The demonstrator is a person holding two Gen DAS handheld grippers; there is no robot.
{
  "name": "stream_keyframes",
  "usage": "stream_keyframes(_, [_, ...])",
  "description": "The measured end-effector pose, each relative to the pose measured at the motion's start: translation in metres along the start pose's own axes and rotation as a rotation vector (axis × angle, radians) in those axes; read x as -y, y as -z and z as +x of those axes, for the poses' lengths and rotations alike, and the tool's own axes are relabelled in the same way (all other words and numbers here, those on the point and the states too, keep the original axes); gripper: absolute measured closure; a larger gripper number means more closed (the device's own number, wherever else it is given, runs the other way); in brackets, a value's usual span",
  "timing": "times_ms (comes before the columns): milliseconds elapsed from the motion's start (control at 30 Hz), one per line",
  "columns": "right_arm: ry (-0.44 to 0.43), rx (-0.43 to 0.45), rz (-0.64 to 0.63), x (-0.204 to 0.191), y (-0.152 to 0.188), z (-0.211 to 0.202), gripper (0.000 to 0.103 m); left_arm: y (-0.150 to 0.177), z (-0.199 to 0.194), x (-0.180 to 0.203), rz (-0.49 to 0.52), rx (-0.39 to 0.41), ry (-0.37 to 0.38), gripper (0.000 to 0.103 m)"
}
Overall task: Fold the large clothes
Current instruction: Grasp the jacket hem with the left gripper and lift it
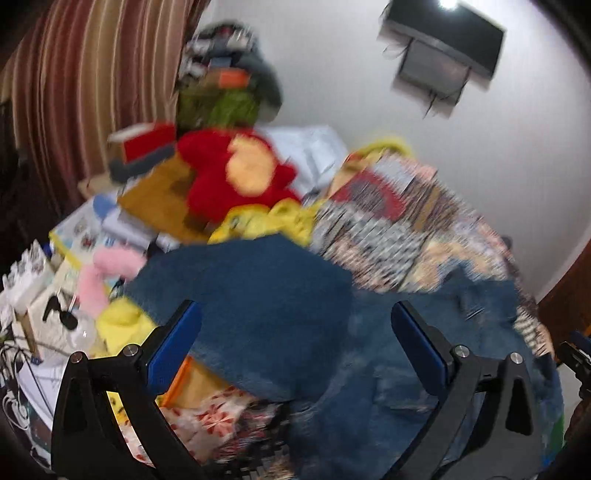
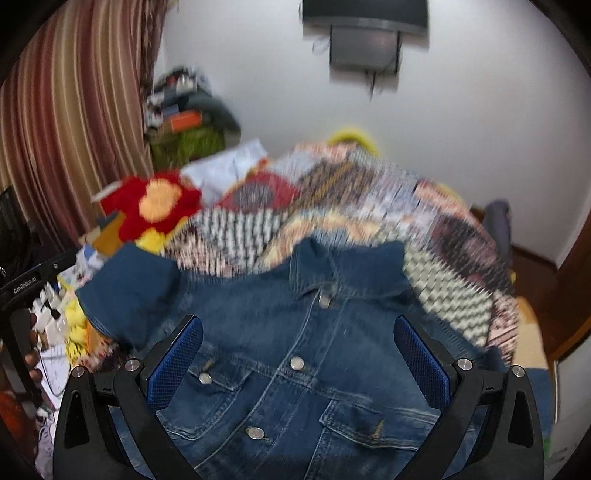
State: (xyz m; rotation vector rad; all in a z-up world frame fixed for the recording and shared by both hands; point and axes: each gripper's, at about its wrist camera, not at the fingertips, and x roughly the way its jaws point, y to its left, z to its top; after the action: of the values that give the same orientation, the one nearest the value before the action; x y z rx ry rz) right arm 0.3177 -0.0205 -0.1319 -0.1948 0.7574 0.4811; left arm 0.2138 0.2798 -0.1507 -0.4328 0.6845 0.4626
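A blue denim jacket [image 2: 303, 354] lies front up on a bed, collar away from me, silver buttons down its front. One sleeve [image 2: 129, 288] lies folded at its left side. My right gripper [image 2: 298, 328] is open and empty above the jacket's chest. My left gripper [image 1: 295, 314] is open and empty above the jacket [image 1: 424, 332], over the blue sleeve [image 1: 251, 306]. The left gripper's body shows at the left edge of the right wrist view [image 2: 26, 288]. Both views are blurred.
A patchwork bedspread [image 2: 332, 221] covers the bed under the jacket. A red and yellow plush toy [image 1: 236, 173], yellow and pink items and boxes crowd the left side. A striped curtain [image 1: 85, 92] hangs at left. A dark wall unit [image 2: 365, 22] is above.
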Motion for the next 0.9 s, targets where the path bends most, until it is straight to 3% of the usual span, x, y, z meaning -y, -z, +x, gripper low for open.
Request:
stream_keyframes(133, [0.015, -0.150, -0.082, -0.007, 0.009, 0.052, 0.000, 0.014, 0.031, -0.031, -0.038, -0.120, -0.016, 0.000])
stream_keyframes(267, [-0.021, -0.271, -0.112, -0.014, 0.025, 0.093, 0.000, 0.030, 0.051, -0.061, -0.182, -0.242, 0.099, 0.000])
stream_keyframes(433, [-0.124, -0.391, -0.072, -0.020, 0.038, 0.120, 0.000, 0.040, 0.066, -0.079, -0.303, -0.296, 0.221, 0.021])
stream_keyframes(533, [-0.148, -0.412, -0.053, -0.021, 0.040, 0.124, 0.000, 0.037, 0.075, -0.080, -0.316, -0.304, 0.244, 0.035])
stream_keyframes(667, [-0.151, -0.403, -0.025, -0.018, 0.041, 0.120, 0.000, 0.024, 0.087, -0.075, -0.278, -0.285, 0.208, 0.044])
stream_keyframes(700, [-0.151, -0.400, -0.018, -0.016, 0.041, 0.118, 0.000, 0.020, 0.090, -0.073, -0.266, -0.275, 0.184, 0.051])
stream_keyframes(733, [-0.152, -0.397, -0.013, -0.015, 0.040, 0.116, 0.000, 0.017, 0.091, -0.073, -0.246, -0.262, 0.148, 0.062])
stream_keyframes(800, [-0.150, -0.390, -0.008, -0.011, 0.037, 0.111, 0.000, 0.008, 0.093, -0.061, -0.144, -0.221, 0.004, 0.070])
stream_keyframes(900, [-0.137, -0.379, 0.005, -0.003, 0.034, 0.103, 0.000, 0.000, 0.089, -0.036, 0.001, -0.161, -0.138, 0.077])
